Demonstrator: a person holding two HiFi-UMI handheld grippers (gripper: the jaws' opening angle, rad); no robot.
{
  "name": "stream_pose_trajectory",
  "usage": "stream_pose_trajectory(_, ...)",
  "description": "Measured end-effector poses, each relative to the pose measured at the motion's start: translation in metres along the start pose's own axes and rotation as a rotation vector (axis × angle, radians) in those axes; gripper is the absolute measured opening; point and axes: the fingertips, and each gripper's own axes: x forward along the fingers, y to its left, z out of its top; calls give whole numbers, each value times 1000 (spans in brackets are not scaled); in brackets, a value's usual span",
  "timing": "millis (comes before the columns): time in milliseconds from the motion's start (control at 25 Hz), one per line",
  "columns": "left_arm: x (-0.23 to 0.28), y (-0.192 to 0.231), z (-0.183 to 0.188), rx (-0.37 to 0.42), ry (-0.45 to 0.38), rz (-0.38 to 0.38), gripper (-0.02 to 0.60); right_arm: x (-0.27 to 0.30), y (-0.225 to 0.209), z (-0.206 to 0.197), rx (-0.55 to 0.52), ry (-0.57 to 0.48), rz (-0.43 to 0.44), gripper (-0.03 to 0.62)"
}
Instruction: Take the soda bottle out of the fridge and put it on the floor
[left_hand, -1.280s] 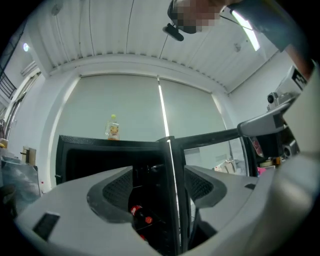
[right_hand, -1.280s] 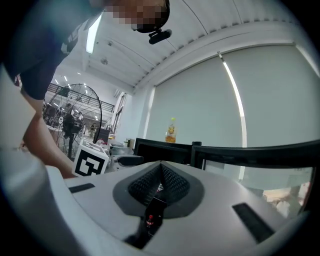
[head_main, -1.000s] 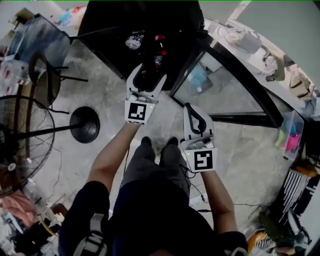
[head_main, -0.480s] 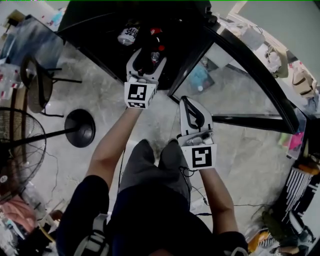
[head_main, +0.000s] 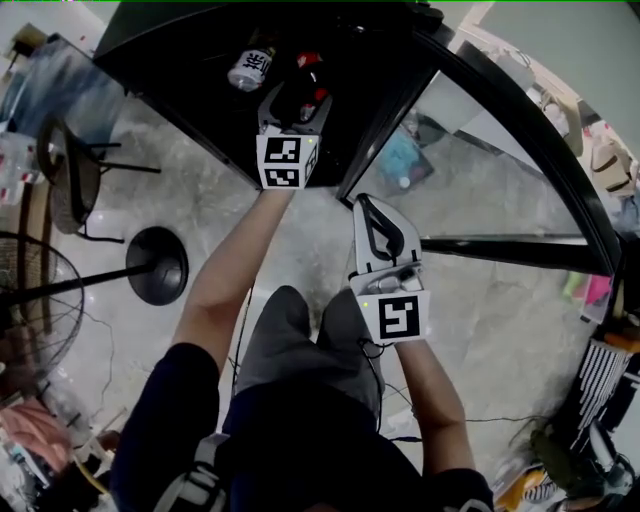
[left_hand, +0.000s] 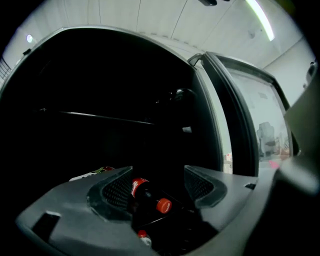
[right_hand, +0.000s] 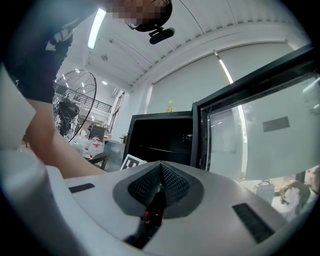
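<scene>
Soda bottle (left_hand: 144, 194) shows clearest within parted left claw (left_hand: 159, 182).

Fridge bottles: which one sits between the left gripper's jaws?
The dark soda bottle with red label and red cap, framed between the left gripper's open jaws. The white-labelled bottle sits outside them, to the left.

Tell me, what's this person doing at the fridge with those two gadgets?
A person stands at an open fridge with a gripper in each hand. The left gripper reaches inside, jaws apart, with a red-capped soda bottle lying in line between them, not yet gripped. The right gripper hangs back by the glass door, shut and empty.
</scene>
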Motion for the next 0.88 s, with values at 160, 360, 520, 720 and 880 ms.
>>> stream_pose_trajectory(160, 20, 10, -19, 1, 54, 32, 316, -5, 3, -9, 7, 1, 2, 17)
stream_pose_trajectory(360, 41, 11, -22, 33, 109, 50, 316, -9, 4, -21, 14, 19, 1, 17)
stream_pose_trajectory(520, 60, 17, -28, 31, 165, 67, 316, -13, -1, -23, 19, 18, -3, 17)
stream_pose_trajectory(720, 72, 16, -44, 31, 231, 78, 316, -15, -7, -28, 23, 24, -7, 17)
stream_pose_trajectory(880, 75, 13, -58, 47, 265, 85, 316, -13, -10, -30, 29, 17, -6, 17)
